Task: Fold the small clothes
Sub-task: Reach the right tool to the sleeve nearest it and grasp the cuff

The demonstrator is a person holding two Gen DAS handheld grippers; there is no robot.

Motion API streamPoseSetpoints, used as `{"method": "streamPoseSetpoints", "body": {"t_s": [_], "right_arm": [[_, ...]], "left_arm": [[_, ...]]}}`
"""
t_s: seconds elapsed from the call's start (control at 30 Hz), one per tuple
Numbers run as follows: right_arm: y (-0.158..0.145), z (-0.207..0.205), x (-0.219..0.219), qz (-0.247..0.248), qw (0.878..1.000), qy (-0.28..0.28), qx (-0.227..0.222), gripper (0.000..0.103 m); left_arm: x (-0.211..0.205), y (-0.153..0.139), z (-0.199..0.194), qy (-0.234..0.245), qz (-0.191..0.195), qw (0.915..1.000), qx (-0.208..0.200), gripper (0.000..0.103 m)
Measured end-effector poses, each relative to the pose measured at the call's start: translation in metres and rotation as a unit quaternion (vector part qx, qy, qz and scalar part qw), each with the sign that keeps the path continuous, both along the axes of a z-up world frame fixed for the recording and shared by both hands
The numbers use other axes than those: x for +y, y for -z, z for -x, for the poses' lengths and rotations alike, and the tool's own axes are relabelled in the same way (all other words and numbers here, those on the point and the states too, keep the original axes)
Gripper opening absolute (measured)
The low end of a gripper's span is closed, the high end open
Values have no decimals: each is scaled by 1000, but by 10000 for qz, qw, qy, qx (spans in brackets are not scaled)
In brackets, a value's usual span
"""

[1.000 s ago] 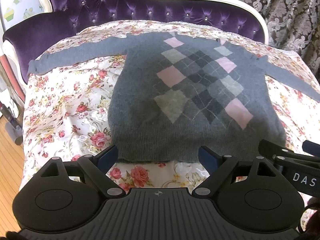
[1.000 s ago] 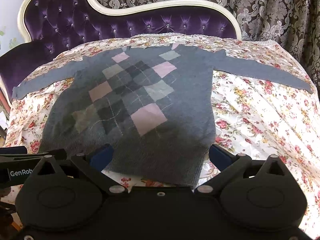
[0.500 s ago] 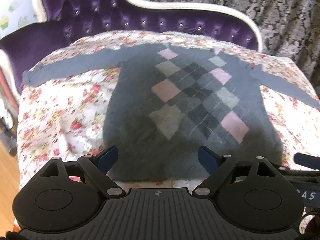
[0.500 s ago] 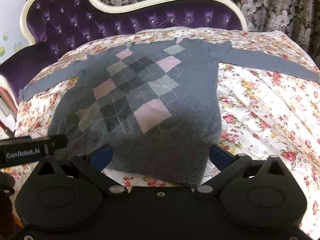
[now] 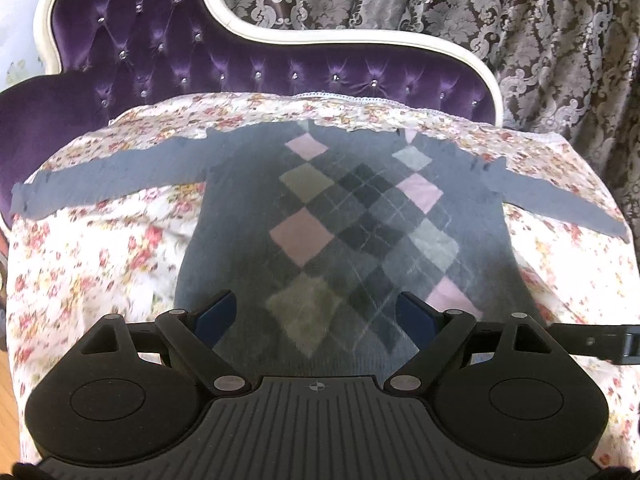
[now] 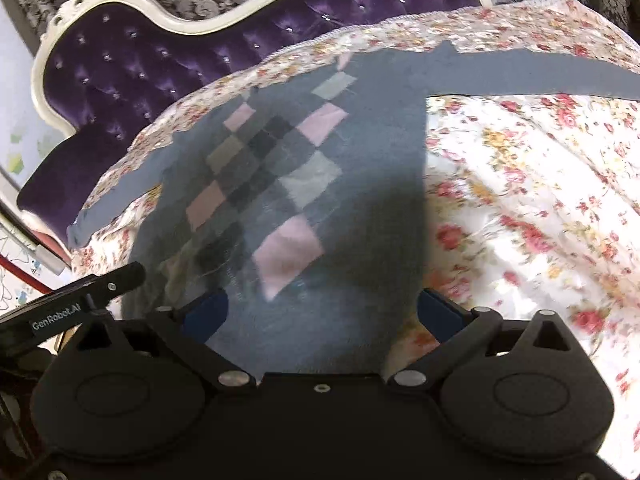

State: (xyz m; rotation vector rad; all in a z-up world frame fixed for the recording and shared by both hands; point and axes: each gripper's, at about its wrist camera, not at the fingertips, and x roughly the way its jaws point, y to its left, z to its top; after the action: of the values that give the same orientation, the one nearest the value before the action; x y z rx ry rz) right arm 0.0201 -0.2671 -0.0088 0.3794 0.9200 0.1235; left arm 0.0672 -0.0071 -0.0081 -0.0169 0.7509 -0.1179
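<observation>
A grey sweater (image 5: 240, 216) with a diamond pattern lies flat, sleeves stretched out, on a flowered bedspread (image 5: 92, 264) before a purple headboard (image 5: 160, 52). The left gripper (image 5: 316, 316) and right gripper (image 6: 320, 312) hover over its hem, fingers spread; the blurred view perhaps hides contact.

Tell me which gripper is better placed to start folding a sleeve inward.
Probably the right gripper: it sits open over the sweater's right hem corner, with the right sleeve stretched out ahead of it. The left gripper, also open, hovers over mid-hem, further from the left sleeve.
</observation>
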Motion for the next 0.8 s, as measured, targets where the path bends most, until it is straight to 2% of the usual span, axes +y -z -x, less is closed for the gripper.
{"method": "streamPoseSetpoints", "body": {"t_s": [0.2,0.33,0.4,0.47,0.57,0.8], "right_arm": [[-3,-21,-30,214,9997,39,89,91],[-6,-35,-69,371,9978,530,-142,85],[-5,-44,-94,478,9952,823,-249,79],[-3,-53,-119,585,9922,1054,-329,67],[4,-70,-157,788,9859,1430,-361,59],[29,-98,-248,785,9654,2472,-270,59]], "left_arm": [[-7,7,-28,54,11,9997,257,87],[-16,8,-40,165,-103,9996,217,87],[-20,9,-47,154,-81,9996,210,87],[-23,12,-55,123,-45,9996,241,87],[-26,16,-66,23,-14,9996,283,87],[-28,24,-84,-98,-143,9992,358,87]]}}
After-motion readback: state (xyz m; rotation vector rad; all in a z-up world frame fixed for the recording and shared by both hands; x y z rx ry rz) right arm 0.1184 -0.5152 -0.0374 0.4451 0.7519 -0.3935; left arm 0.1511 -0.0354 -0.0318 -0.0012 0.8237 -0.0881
